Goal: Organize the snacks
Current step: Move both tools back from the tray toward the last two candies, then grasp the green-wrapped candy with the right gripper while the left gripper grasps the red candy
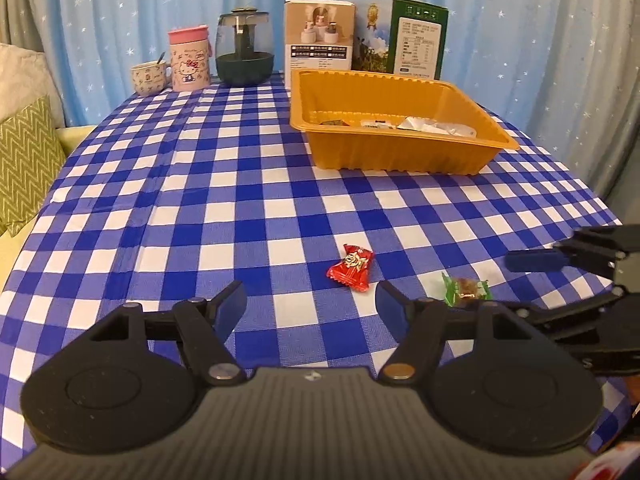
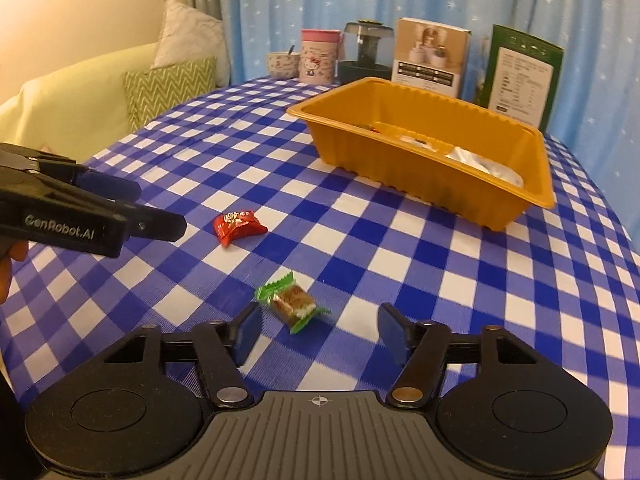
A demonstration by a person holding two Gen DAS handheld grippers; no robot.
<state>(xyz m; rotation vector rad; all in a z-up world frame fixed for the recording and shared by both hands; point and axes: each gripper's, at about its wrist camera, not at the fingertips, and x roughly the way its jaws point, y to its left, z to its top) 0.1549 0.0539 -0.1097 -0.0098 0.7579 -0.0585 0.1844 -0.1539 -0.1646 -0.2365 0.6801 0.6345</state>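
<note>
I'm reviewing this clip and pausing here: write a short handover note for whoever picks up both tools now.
Left tool: open, empty, aimed near the red candy lying on the checked cloth.
Right tool: open, nothing gripped; the green-wrapped candy lies on the cloth just ahead, nearer its left finger.
Orange tray: already holds several wrapped snacks.
Left to do: pick up both loose candies and put them in the tray.

The one clear text is "GenRobot.AI", in pale letters on the black side of the left gripper [image 2: 132, 210], seen from the right wrist camera. The pink cup [image 1: 189, 60] carries a Hello Kitty cartoon figure. The red candy [image 1: 352, 267] has white characters on its wrapper, too small to read. Print on the green box [image 1: 418, 38] and white box [image 1: 319, 36] is blurred.
</note>
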